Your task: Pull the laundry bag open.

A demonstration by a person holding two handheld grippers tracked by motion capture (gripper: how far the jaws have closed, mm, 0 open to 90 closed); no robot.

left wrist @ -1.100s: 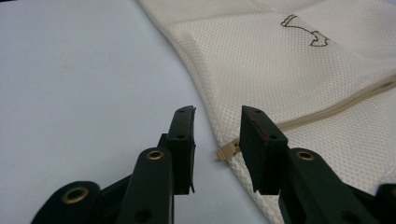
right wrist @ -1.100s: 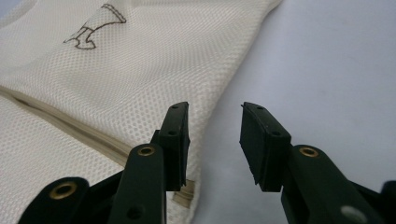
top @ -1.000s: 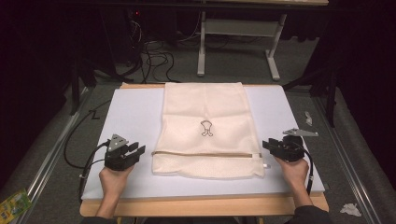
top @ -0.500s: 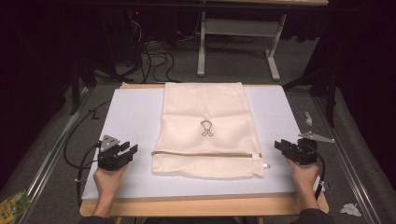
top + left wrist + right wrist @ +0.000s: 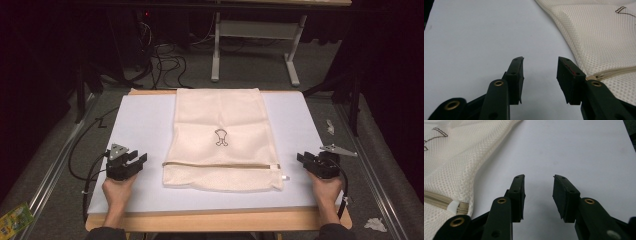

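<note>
mesh bag: cream mesh laundry bag (image 5: 220, 140) lies flat mid-table on the white table (image 5: 145, 125), zipper (image 5: 220, 165) running across near the person's edge, small printed mark (image 5: 220, 137) at centre
left claw: left claw (image 5: 131, 161) just beside the bag's left edge, not touching; jaws apart and have just been opening, nothing between them, bare table in the gap
right claw: right claw (image 5: 306, 159) near the zipper's pull end (image 5: 455, 206), apart from the fabric; jaws apart, empty
risk, pinch: thin mesh lies flush on the table, so jaws could close on nothing or skid over the weave
risk, uneven grab: one side caught first would likely drag the bag askew or bunch it
risk, zipper: right claw might nip the pull tab instead of fabric, slip likely
risk, layers: grabbing only the top layer could open the bag, not lift it
</note>
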